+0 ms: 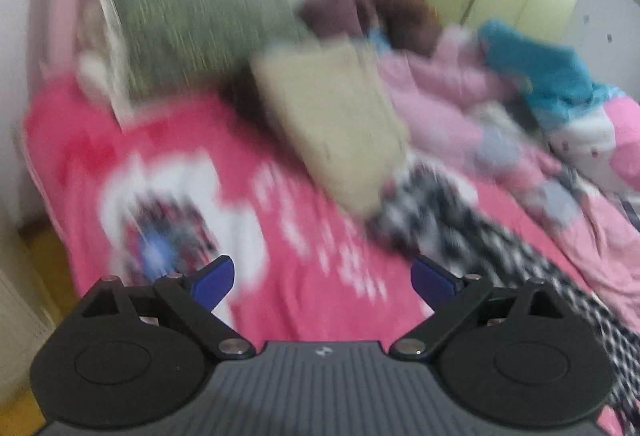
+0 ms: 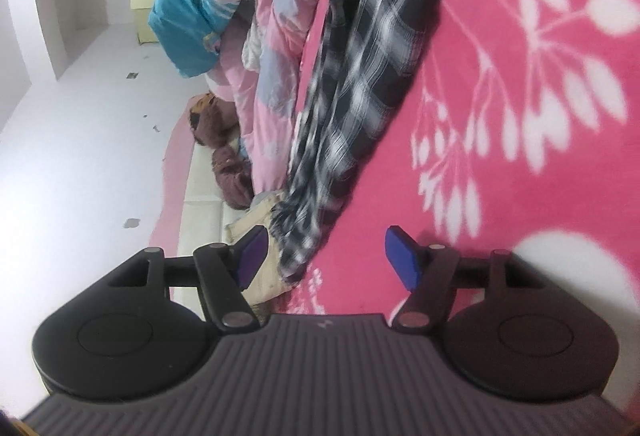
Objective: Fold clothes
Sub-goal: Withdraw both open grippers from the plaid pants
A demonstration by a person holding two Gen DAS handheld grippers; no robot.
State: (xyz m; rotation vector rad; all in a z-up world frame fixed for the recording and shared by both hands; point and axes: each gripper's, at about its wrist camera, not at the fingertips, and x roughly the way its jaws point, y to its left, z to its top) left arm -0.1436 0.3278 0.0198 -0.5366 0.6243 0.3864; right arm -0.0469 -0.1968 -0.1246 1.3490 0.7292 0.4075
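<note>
Two grippers hover empty over the pink bed cover: the left gripper has its fingers spread wide, the right gripper parted with nothing between them. Just beyond both, the black-and-white plaid garment lies stretched on that cover, beside a beige cushion.

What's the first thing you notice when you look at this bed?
The bright pink blanket with white leaves covers the bed. A black-and-white checked garment lies stretched along it beside a crumpled pale pink quilt. A blue bundle sits on the quilt at the far side.
</note>
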